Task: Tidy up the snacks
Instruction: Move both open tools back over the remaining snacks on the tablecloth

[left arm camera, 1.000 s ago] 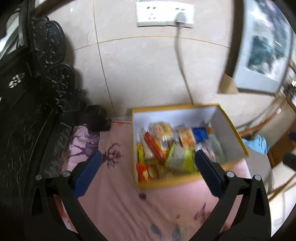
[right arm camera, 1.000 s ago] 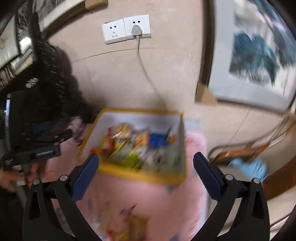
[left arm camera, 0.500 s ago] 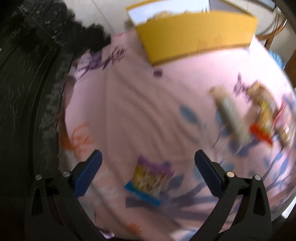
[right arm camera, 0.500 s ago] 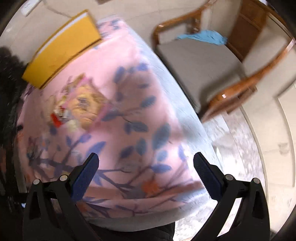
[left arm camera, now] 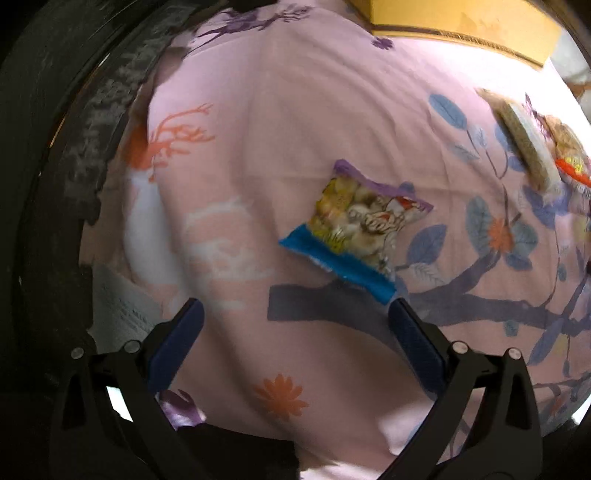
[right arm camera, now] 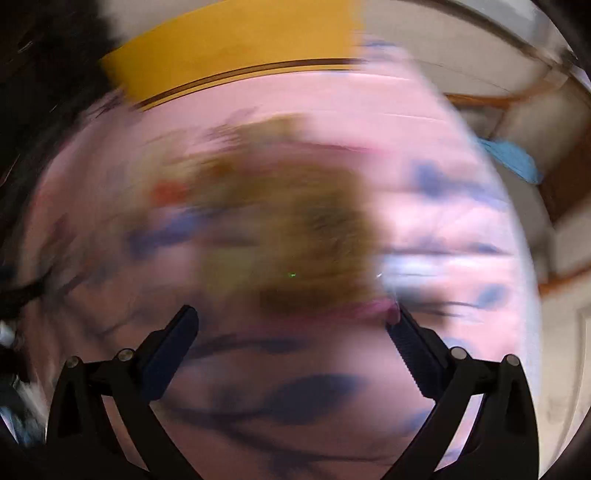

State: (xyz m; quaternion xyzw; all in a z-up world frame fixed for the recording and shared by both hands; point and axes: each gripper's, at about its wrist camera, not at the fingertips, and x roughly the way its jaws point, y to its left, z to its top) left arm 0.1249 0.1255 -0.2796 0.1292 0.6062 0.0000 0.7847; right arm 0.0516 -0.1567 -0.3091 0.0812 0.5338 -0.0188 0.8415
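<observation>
Left wrist view puts the left gripper (left arm camera: 293, 314) nearest, its jaws spread wide and empty above the pink floral cloth (left arm camera: 258, 110) that covers the table. Just beyond its right finger lies the snack packet (left arm camera: 354, 225), flat on the cloth with a blue sealed end toward the gripper and a purple end away. It looks light, soft and crinkly, probably slippery film over loose pieces that could crush, so a gentle pinch across one sealed end seems the safest hold. Further off, near the cloth's right edge, a long pale bar (left arm camera: 528, 144) and an orange-and-yellow packet (left arm camera: 570, 162) lie side by side. At the far edge stands the yellow box (left arm camera: 461, 22); only its outer wall shows, so its contents cannot be told.

In the right wrist view, heavily smeared by motion, the right gripper (right arm camera: 291, 317) is likewise spread and holds nothing. A brownish packet (right arm camera: 295, 229) lies just ahead, too blurred to identify, with the yellow box beyond it.
</observation>
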